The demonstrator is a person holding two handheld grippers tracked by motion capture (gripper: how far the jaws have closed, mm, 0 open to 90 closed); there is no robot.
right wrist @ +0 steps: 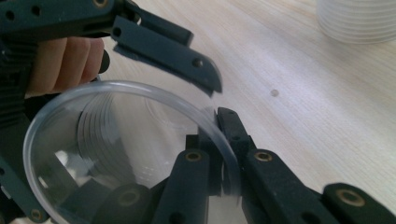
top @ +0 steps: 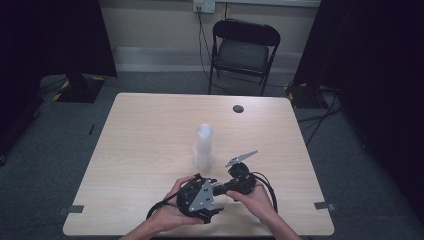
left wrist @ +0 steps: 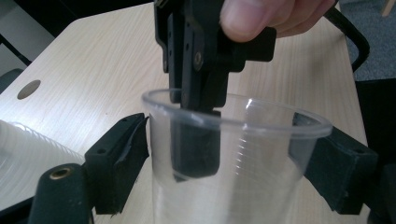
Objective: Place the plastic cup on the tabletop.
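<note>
— Cup (left wrist: 243, 154), clear plastic, sits between both tools above the surface (top: 150, 130).
— Right hand-held gripper (right wrist: 219, 140) pinches its rim shut; left hand-held gripper (left wrist: 233, 154) straddles its wall, pads not visibly pressing.

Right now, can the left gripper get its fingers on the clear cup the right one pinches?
Probably yes. The clear cup stands between the left gripper's fingers, one on each side, with nothing in between; the right gripper pinches just the rim.
</note>
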